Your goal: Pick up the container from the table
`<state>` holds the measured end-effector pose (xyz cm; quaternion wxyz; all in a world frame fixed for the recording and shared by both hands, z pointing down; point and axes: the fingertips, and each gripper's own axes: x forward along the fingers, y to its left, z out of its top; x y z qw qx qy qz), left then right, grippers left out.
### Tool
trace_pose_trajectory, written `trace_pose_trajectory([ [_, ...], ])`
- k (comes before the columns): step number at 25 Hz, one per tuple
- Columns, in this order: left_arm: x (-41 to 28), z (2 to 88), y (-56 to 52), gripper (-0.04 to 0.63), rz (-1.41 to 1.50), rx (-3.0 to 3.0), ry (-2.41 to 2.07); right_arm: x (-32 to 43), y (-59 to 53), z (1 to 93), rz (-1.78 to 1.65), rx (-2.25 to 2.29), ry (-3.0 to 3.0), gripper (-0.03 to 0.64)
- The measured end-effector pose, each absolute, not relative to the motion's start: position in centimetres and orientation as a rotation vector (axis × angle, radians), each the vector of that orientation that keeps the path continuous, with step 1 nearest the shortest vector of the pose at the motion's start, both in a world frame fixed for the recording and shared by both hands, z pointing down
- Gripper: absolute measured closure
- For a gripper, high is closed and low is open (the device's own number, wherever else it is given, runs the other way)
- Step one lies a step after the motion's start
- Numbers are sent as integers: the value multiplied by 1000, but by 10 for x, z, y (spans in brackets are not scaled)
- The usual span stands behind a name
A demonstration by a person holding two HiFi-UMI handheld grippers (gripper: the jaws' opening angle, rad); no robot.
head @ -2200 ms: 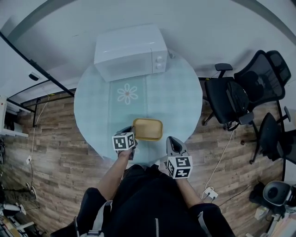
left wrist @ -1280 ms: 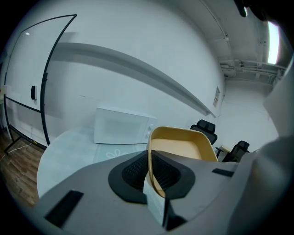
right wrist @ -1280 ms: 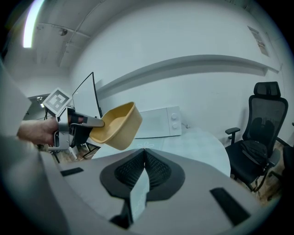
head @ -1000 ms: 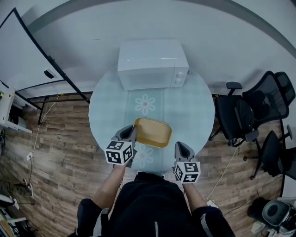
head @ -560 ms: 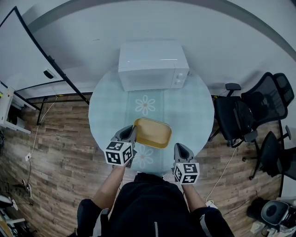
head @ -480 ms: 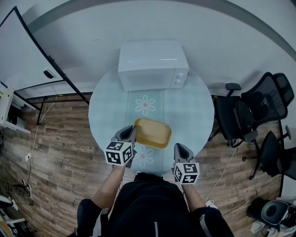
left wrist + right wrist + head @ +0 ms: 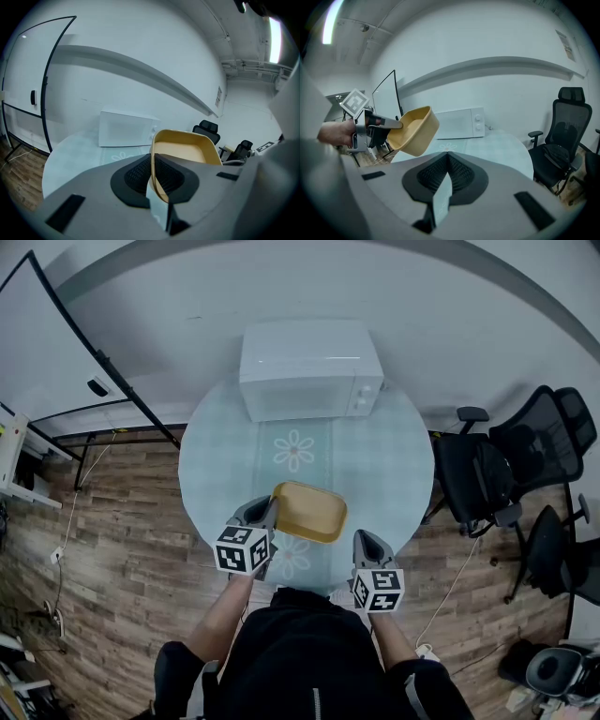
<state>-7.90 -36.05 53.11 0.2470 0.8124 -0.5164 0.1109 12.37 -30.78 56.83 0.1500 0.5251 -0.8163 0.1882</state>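
Observation:
The yellow container (image 7: 311,512) hangs tilted in the air above the round table (image 7: 389,460), clear of its top. My left gripper (image 7: 269,513) is shut on the container's left rim. In the left gripper view the thin rim of the container (image 7: 187,149) is pinched between the dark pads of the left gripper (image 7: 153,163). My right gripper (image 7: 366,544) stays near the table's front edge, to the right of the container and apart from it. In the right gripper view the right gripper (image 7: 447,161) is shut with nothing in it, and the container (image 7: 415,129) shows up on the left.
A white microwave (image 7: 309,368) stands at the table's far side. Black office chairs (image 7: 502,474) stand to the right. A black-framed board (image 7: 66,343) leans at the left. The floor is wood planks (image 7: 122,549).
Since the earliest frame the container has come up off the table in the left gripper, and the head view has shifted. Over the last second nothing has visibly moved.

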Motion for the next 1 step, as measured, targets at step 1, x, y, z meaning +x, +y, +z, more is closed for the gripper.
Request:
trace_pose_trajectory([
  [1,-79,532,-360,568,306,2214,-1407,124,-308,569,541,1509,-2345,594],
])
